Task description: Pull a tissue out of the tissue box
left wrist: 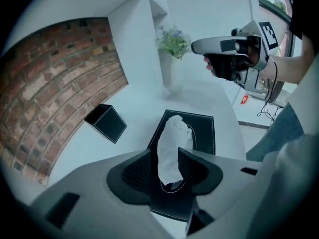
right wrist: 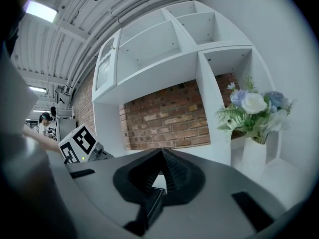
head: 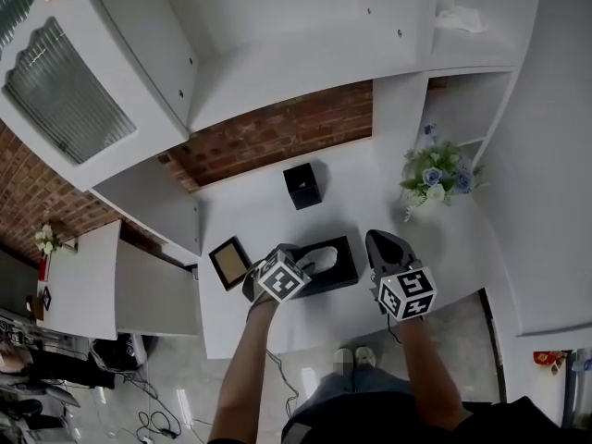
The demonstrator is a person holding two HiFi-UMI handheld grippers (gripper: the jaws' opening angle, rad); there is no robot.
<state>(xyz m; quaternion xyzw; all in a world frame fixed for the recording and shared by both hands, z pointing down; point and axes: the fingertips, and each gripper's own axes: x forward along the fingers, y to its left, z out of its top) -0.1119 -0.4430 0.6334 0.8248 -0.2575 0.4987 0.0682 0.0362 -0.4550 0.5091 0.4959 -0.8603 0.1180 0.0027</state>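
Standing upright from tissue box (left wrist: 204,128), tissue (left wrist: 174,133) between parted left gripper (left wrist: 164,153) fingers, right gripper (right wrist: 160,151) fingers together

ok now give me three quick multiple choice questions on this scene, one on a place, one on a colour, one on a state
1. Where does the small black cube stand? A) on the table beyond the tissue box, toward the brick wall B) on an upper shelf C) on the floor
2. What colour is the tissue box? A) white B) black C) blue
3. What stands between the jaws of the left hand-held gripper? A) nothing B) a flower C) the tissue
Key: 1 A, the head view shows it behind the box; 2 B, black with pale stitching; 3 C, the white tissue rises between them.
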